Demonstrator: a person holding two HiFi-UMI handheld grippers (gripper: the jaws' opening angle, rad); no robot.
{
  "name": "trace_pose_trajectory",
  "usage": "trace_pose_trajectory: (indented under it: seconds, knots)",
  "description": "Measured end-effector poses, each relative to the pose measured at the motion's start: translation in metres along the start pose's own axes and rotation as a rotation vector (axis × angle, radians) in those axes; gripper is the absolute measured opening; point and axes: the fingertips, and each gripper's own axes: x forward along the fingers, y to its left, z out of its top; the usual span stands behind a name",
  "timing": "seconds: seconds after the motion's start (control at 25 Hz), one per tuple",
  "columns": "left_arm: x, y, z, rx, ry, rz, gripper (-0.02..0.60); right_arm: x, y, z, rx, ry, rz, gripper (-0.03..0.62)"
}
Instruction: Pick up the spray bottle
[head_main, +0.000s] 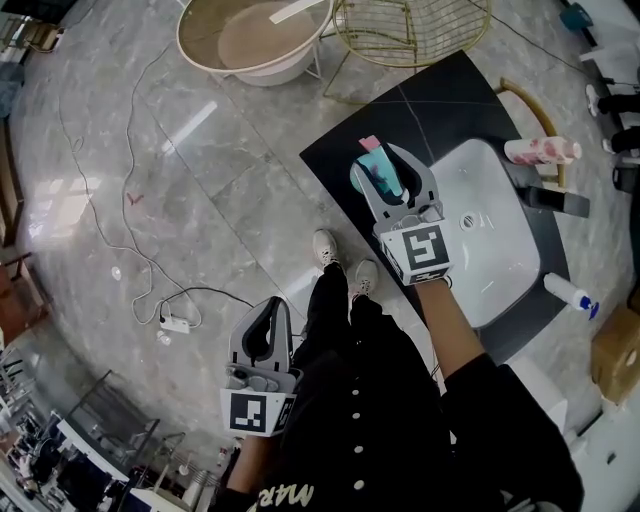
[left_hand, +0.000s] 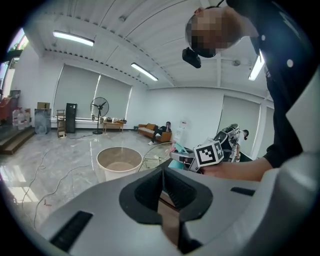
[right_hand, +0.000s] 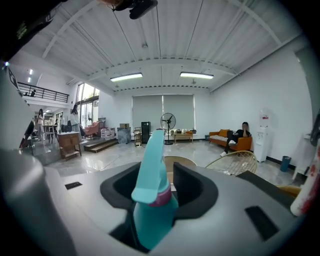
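**Spray bottle clamped in right gripper, over the surface edge**

Spray bottle (head_main: 380, 170): teal with a pink collar. Its long axis runs roughly along the jaws. The body sits deep in the throat and the spray head sticks out past the jaw tips, away from the person. In the right gripper view the head rises up and forward, leaning slightly right. The bottle is over the near-left part of the dark surface (head_main: 440, 95), left of the white sink (head_main: 500, 230). Can't tell whether the base touches the surface.

Surface: dark slab with the sink set into it. A pink-patterned bottle (head_main: 542, 151) lies on its side at the far end. A white bottle with a blue cap (head_main: 570, 293) lies on the right side, near the sink.

Room: glossy grey marble floor (head_main: 200, 180). A round tub (head_main: 215, 60) and a gold wire chair (head_main: 410, 30) stand beyond the surface. A thin cable (head_main: 120, 210) runs to a power strip (head_main: 175, 323). The hall is big with an arched ceiling and strip lights. At the back are a standing fan (right_hand: 168, 122) and a sofa (right_hand: 235, 141) with someone seated on it.

Right gripper (head_main: 380, 158): jaws partly apart, clamped on the bottle body from both sides.

Left gripper (head_main: 274, 308): low beside the person's leg over the floor. Jaw tips together, nothing between them.
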Motion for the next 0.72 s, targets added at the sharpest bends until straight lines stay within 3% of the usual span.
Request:
trace_pose_trajectory:
  seconds: [0.08,0.48,0.72]
  knots:
    - [0.0,0.003,-0.003,-0.003,0.003,0.005,0.02,0.002,-0.001,0.0,-0.005,-0.014,-0.01,0.134]
    - [0.002,0.01,0.006,0.033,0.015,0.045,0.02,0.0,-0.003,0.017,-0.03,-0.021,-0.007,0.121]
    - [0.005,-0.001,0.044,0.072,-0.064,0.034,0.02,-0.031,-0.007,0.061,-0.013,-0.058,0.005,0.12]
